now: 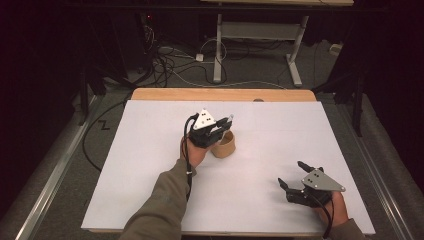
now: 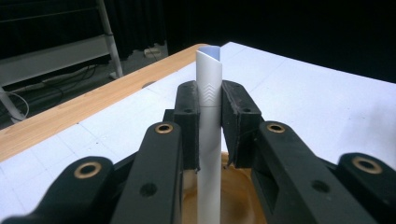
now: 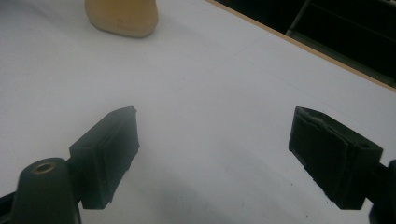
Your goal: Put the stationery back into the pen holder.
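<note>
My left gripper is shut on a slim white tube with small chevron marks and a blue-lined slanted top end. The tube stands upright, and its lower end reaches down into a tan round cup that sits mid-table just under the jaws. In the left gripper view the cup's rim shows behind the tube. My right gripper rests low at the near right of the white table top, open, with nothing between its pads. From there the cup lies farther off at the upper left.
The white sheet covers the table, and a wooden strip shows along its far edge. Beyond it are a dark floor with cables and a white desk frame. Metal rails run along both sides.
</note>
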A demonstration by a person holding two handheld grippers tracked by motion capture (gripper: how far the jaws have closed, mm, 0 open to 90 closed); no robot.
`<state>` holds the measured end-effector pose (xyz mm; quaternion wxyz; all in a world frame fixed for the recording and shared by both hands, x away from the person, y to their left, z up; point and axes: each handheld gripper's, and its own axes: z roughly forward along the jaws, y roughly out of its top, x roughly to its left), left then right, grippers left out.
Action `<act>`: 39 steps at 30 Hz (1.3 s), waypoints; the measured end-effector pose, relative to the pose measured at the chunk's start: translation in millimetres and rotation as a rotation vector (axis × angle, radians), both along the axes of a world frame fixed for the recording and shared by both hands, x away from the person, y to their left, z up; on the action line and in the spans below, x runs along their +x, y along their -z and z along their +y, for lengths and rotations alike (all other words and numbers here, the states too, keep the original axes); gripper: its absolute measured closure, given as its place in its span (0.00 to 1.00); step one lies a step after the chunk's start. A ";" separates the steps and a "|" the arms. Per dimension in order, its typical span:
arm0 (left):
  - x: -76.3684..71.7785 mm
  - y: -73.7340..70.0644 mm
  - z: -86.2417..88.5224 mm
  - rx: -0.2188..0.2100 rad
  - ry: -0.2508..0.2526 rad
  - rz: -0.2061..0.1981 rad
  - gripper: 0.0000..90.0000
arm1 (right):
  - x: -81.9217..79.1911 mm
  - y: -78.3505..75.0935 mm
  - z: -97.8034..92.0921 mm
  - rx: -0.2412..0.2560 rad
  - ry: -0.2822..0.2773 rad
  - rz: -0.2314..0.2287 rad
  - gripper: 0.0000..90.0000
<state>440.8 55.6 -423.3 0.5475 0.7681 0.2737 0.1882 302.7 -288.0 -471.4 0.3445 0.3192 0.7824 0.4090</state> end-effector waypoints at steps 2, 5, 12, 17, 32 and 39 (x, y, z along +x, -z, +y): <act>0.6 1.1 0.2 0.005 0.000 0.005 0.84 | 0.0 0.2 0.3 0.000 0.000 0.000 0.18; 1.4 2.7 0.5 0.000 -0.005 0.007 0.83 | 0.0 0.5 0.5 0.000 0.000 0.003 0.18; 0.1 2.5 -2.4 0.026 0.003 0.002 0.76 | -0.1 0.7 0.4 -0.003 -0.001 0.003 0.18; -0.5 2.1 -3.9 0.048 -0.005 0.002 0.68 | 0.2 1.0 0.4 -0.007 -0.003 0.005 0.18; -1.7 0.2 -7.3 0.129 -0.038 0.000 0.39 | -0.1 0.9 0.6 -0.014 -0.009 0.004 0.18; -5.1 -3.8 -9.4 0.165 -0.042 -0.030 0.28 | -0.2 0.7 0.4 -0.014 -0.008 0.002 0.18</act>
